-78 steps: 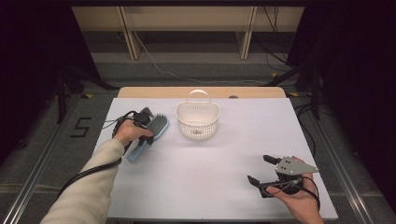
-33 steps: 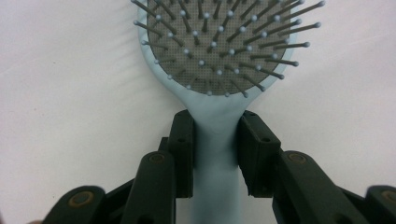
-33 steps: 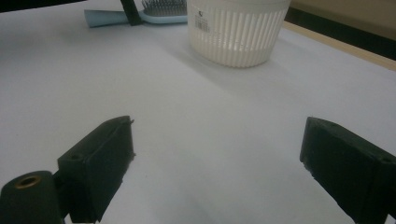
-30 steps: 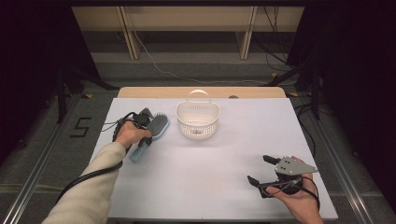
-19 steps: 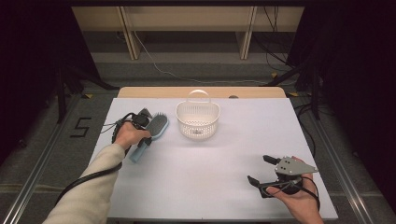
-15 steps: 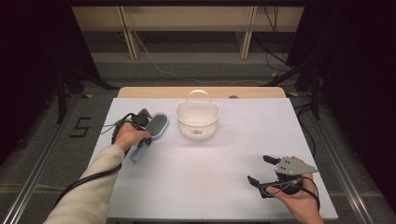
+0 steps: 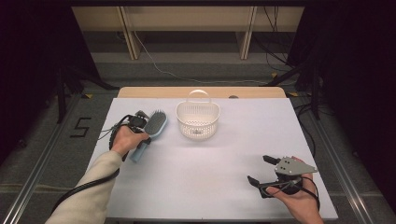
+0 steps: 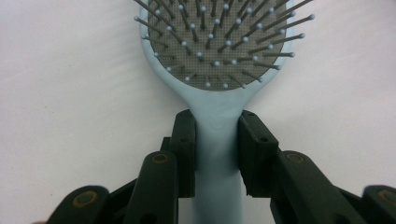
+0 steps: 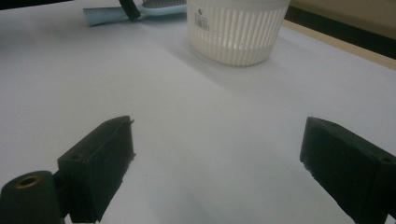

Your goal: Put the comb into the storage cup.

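Observation:
A light blue hairbrush [image 7: 155,124] lies bristles up on the white table [image 7: 205,163], at its left side. My left gripper [image 7: 142,138] is shut on the brush's neck, just below the bristle pad. In the left gripper view the two black jaws press the brush [image 8: 215,56] handle from both sides, with my left gripper [image 8: 218,128] at the frame's bottom. Near the table's front right, my right gripper [image 7: 258,168] is held open with nothing between its jaws. My right gripper [image 9: 217,154] points across the bare tabletop toward the basket.
A white slotted plastic basket [image 7: 198,122] with a carry handle stands at the back centre, just right of the brush head. The basket [image 9: 233,32] and the brush handle [image 9: 109,15] appear far off in the right gripper view. A wooden edge [image 7: 201,92] runs behind the table.
The left forearm has shifted slightly while the grip on the brush stays the same. The right hand has kept still.

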A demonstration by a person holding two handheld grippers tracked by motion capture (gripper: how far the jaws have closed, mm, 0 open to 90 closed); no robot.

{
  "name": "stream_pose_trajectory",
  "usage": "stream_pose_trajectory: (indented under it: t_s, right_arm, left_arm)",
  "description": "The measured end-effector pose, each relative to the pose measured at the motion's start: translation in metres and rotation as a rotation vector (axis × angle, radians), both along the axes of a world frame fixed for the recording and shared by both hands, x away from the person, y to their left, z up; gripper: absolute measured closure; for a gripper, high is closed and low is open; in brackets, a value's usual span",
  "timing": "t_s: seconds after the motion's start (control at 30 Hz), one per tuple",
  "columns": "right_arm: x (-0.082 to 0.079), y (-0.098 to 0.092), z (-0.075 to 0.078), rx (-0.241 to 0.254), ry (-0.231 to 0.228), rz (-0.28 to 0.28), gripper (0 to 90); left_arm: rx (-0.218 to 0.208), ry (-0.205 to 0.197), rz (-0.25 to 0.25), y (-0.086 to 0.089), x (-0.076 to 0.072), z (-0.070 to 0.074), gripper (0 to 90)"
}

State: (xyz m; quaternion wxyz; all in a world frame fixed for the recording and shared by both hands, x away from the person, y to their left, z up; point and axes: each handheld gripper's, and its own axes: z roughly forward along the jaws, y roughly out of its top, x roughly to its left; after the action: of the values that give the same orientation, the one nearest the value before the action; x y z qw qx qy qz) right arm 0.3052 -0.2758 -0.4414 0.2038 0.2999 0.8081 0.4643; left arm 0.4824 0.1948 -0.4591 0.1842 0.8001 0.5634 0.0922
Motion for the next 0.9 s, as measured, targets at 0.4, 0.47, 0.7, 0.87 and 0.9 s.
stream_pose_trajectory:
  t_s: [0.4, 0.47, 0.7, 0.87, 0.9]
  right_arm:
    - [0.0, 0.0, 0.0, -0.003, -0.001, 0.001, 10.3]
    - [0.0, 0.0, 0.0, -0.003, -0.002, 0.001, 10.3]
    - [0.0, -0.001, 0.0, 0.002, -0.004, 0.001, 10.3]
    - [0.0, -0.002, 0.0, 0.0, -0.002, 0.0, 10.3]
    - [0.0, -0.002, 0.0, 0.0, -0.002, 0.0, 10.3]
  left_arm:
    - [-0.074, -0.138, 0.023, 0.006, -0.01, 0.005, 69.7]
    - [-0.096, -0.159, 0.029, 0.007, -0.01, 0.007, 69.7]
    - [-0.117, -0.239, 0.026, 0.002, -0.012, 0.014, 69.6]
    - [-0.141, -0.292, 0.029, 0.0, -0.014, 0.02, 69.6]
    - [-0.144, -0.304, 0.03, 0.0, -0.014, 0.021, 69.7]
